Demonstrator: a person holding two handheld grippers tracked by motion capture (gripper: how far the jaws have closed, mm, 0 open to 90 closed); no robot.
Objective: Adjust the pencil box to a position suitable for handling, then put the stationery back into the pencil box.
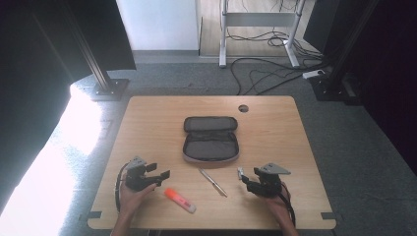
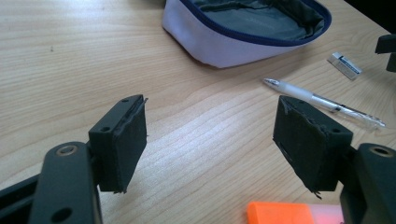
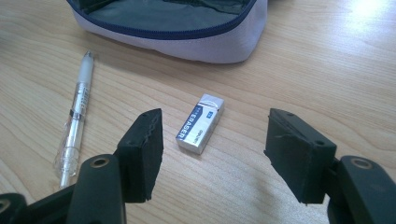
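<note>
An open grey pencil case (image 1: 211, 140) with a dark blue zip lies mid-table. In front of it lie a clear pen (image 1: 213, 182), a small white eraser (image 1: 240, 173) and an orange marker (image 1: 180, 200). My left gripper (image 1: 160, 173) hovers open just left of the marker, with bare wood between its jaws in the left gripper view (image 2: 210, 116); the marker (image 2: 285, 213) sits under its right jaw. My right gripper (image 1: 246, 181) is open, low over the table. The eraser (image 3: 200, 123) lies just ahead, between the open jaws of that gripper (image 3: 215, 122), untouched. The pen (image 3: 77, 112) lies to its left.
The wooden table (image 1: 275, 123) has a round cable hole (image 1: 243, 108) at the back. Beyond the table are black frame posts, a desk leg and loose cables on the grey floor. The pencil case (image 2: 233, 42) lies ahead of the left gripper, the pen (image 2: 317, 100) to its right.
</note>
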